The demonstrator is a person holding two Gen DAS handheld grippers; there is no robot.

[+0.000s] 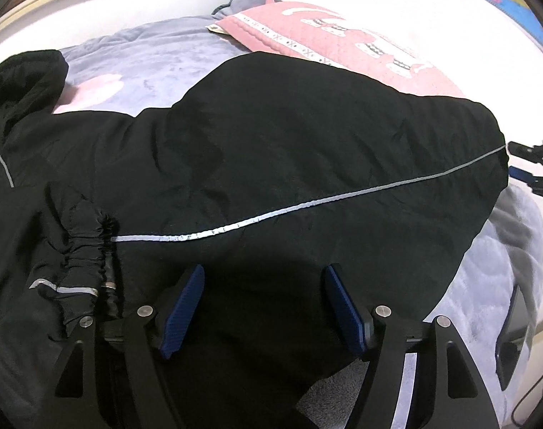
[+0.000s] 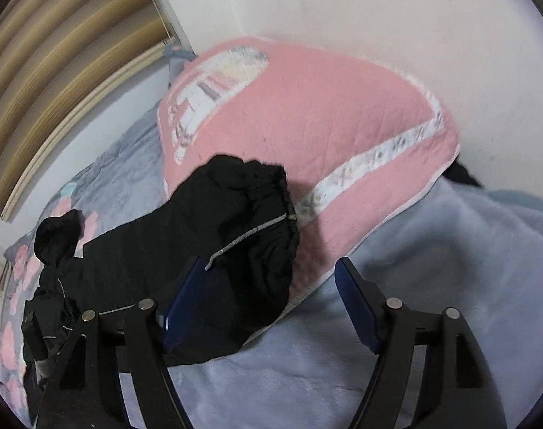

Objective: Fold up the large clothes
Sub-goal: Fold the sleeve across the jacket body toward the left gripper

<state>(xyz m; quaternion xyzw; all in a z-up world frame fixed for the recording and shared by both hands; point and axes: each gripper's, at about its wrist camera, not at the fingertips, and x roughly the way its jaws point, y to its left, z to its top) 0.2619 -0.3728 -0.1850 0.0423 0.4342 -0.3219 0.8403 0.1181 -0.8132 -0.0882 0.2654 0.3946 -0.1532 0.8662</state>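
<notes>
A large black jacket (image 1: 271,150) with thin reflective piping lies spread across the bed. Its gathered elastic cuff (image 1: 93,250) lies at lower left in the left wrist view. My left gripper (image 1: 264,286) hovers open just over the jacket's near part, with nothing between its blue pads (image 1: 182,311). In the right wrist view the jacket's elastic-hemmed end (image 2: 235,232) rests against a pink pillow (image 2: 325,125). My right gripper (image 2: 268,279) is open and empty at that end; its left pad (image 2: 180,300) is next to the fabric. The right gripper also shows at the right edge of the left wrist view (image 1: 532,168).
The bed has a lavender fleece blanket (image 2: 414,286) with pink patches. The pink pillow (image 1: 343,39) sits at the head by a white wall. A wooden blind (image 2: 57,71) hangs at the left. A dark phone-like object (image 1: 514,332) lies at the bed's right edge.
</notes>
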